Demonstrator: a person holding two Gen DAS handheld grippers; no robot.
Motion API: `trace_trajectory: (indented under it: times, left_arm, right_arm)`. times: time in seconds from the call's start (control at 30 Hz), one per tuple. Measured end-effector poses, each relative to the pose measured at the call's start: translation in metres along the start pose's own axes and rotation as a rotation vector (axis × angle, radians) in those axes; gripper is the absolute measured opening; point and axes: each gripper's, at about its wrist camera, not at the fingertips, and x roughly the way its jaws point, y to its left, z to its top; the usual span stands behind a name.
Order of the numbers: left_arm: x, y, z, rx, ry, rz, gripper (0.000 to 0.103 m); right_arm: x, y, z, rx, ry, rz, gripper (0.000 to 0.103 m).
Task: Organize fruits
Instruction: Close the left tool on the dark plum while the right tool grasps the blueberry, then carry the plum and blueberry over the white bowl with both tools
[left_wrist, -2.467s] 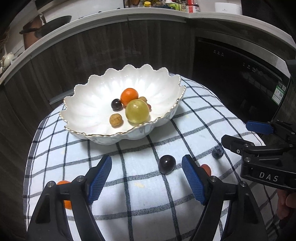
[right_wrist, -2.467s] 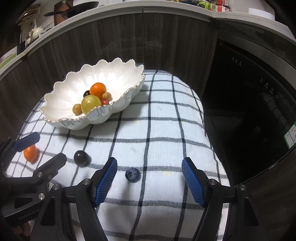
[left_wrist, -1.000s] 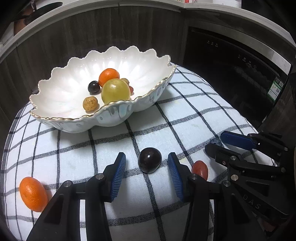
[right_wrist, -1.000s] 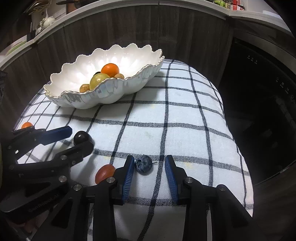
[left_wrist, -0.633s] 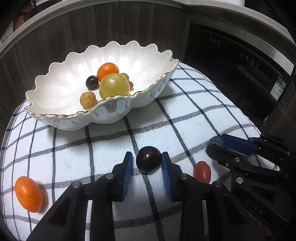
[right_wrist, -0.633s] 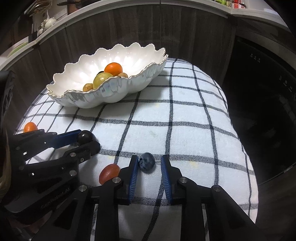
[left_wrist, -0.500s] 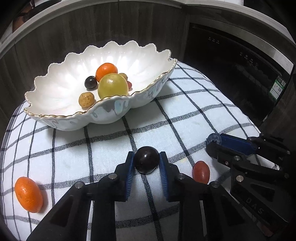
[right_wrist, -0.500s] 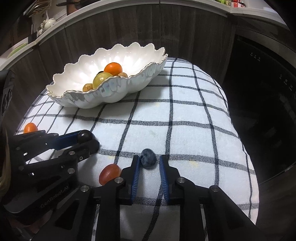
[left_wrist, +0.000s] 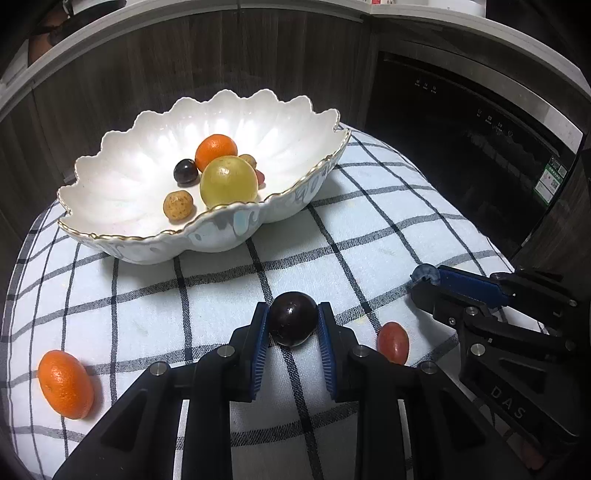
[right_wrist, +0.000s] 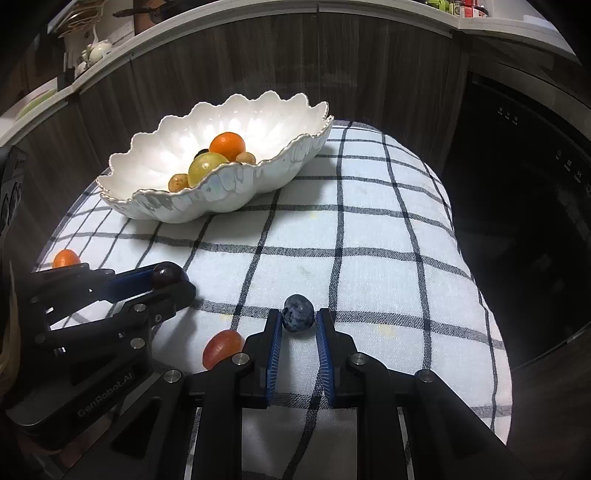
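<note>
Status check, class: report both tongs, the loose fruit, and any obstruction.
Left tongs shut on dark grape. Right tongs shut on blueberry. Nothing blocks bowl.

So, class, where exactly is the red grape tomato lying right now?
The red grape tomato lies loose on the checked cloth, between the left gripper and the right gripper, well short of the white bowl.

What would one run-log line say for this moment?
left gripper: shut on dark grape | right gripper: shut on blueberry | both fruits on cloth | bowl: not reached
</note>
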Motion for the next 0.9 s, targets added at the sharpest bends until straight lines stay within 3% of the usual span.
trace_trajectory:
  times: [0.9]
  left_arm:
    - [-0.049, 0.007, 0.017, -0.021, -0.085, 0.025, 0.027]
  right_arm:
    - [-0.04, 0.011, 0.024, -0.024, -0.094, 0.013, 0.02]
